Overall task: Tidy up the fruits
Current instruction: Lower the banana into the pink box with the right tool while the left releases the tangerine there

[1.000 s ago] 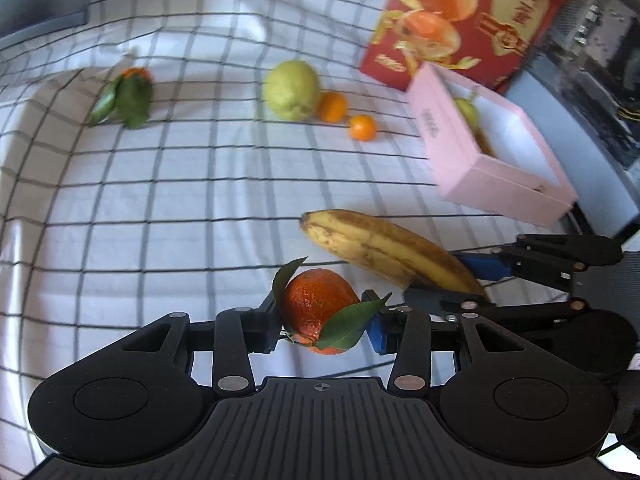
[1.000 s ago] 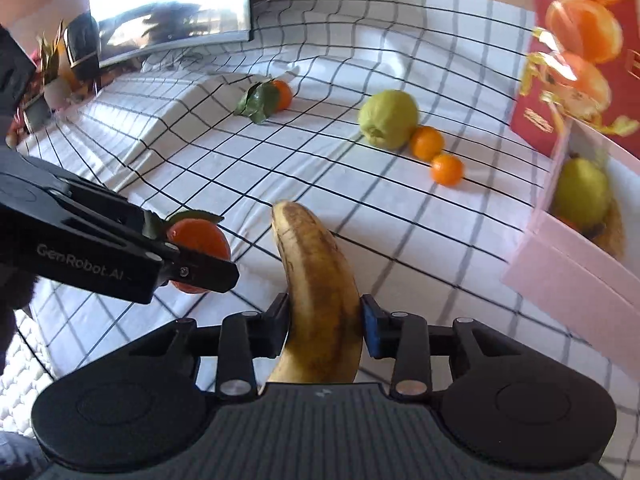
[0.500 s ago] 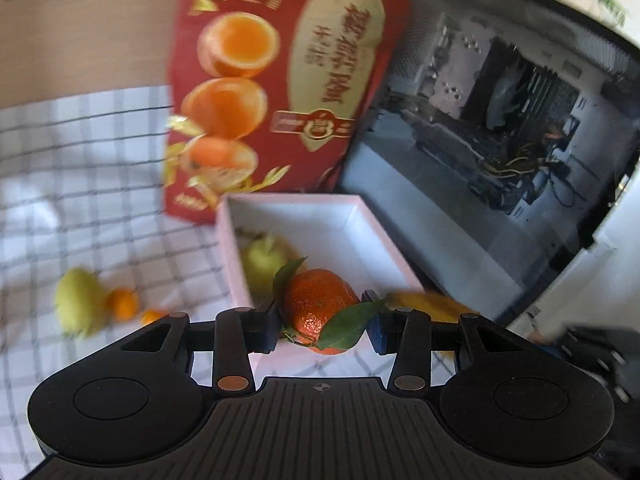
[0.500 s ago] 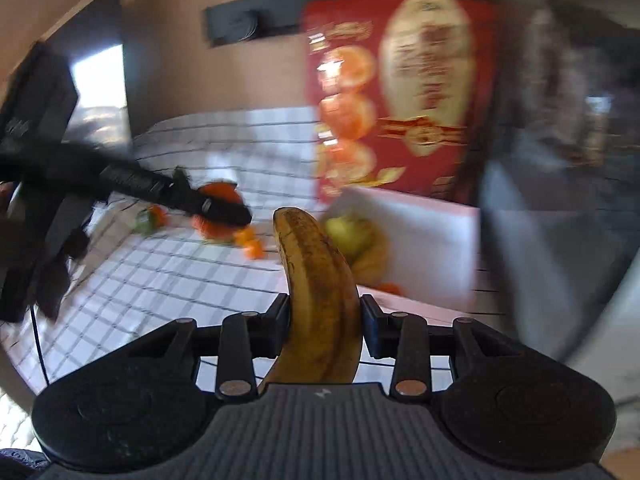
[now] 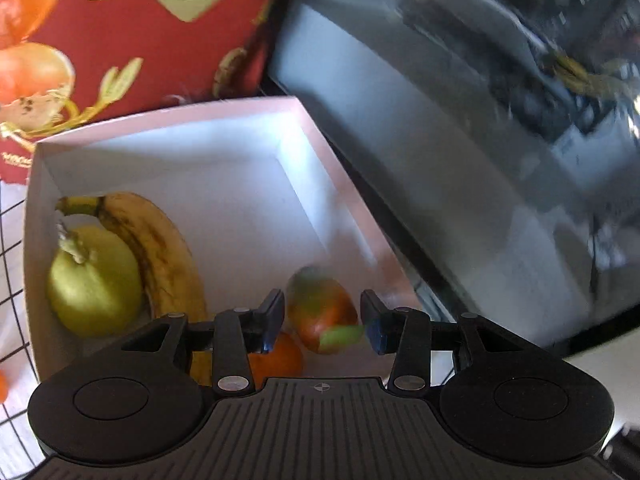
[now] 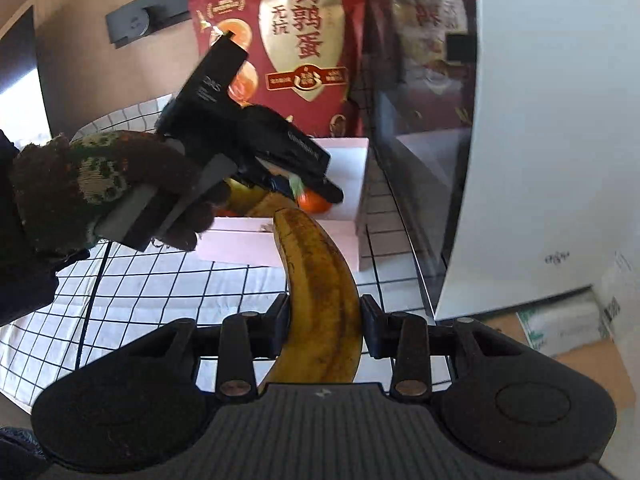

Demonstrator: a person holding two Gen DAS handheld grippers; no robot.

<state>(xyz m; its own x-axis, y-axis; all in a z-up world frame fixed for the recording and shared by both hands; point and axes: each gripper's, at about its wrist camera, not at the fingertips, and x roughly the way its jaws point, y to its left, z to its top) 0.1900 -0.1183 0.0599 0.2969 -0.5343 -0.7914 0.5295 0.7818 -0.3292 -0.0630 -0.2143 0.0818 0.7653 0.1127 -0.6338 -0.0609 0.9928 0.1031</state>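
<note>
**Tangerine drops toward pink box while a banana waits its turn**

Over the pink box (image 5: 332,168), the left gripper (image 5: 322,322) hangs with its fingers spread wider than the leafy tangerine (image 5: 320,308) between them; the fruit is blurred and clear of both pads, so by all appearances it is loose and falling into the box. Below it lie a smaller orange (image 5: 280,354), a spotted banana in the box (image 5: 160,248) and a yellow-green pear (image 5: 94,280) pressed against the banana's side. A red gift carton (image 5: 132,32) stands just behind the box.

Nearer the camera in the right view, the right gripper (image 6: 324,322) clamps the held banana (image 6: 320,288) around its middle, tip pointing toward the pink box across the checked tablecloth (image 6: 160,280). A hand in a brown knitted glove (image 6: 92,184) holds the left tool above the box.

The banana looks very ripe, heavily freckled and probably soft, so a firm squeeze would bruise or split it; the mid-body hold balances its length well, and a light grip should do. The tangerine is small, light and round, likely to roll where it lands, and its leaves are flimsy and no place to hold. The free floor on the box's right side seems the best spot for the long fruit, laid down rather than dropped.
</note>
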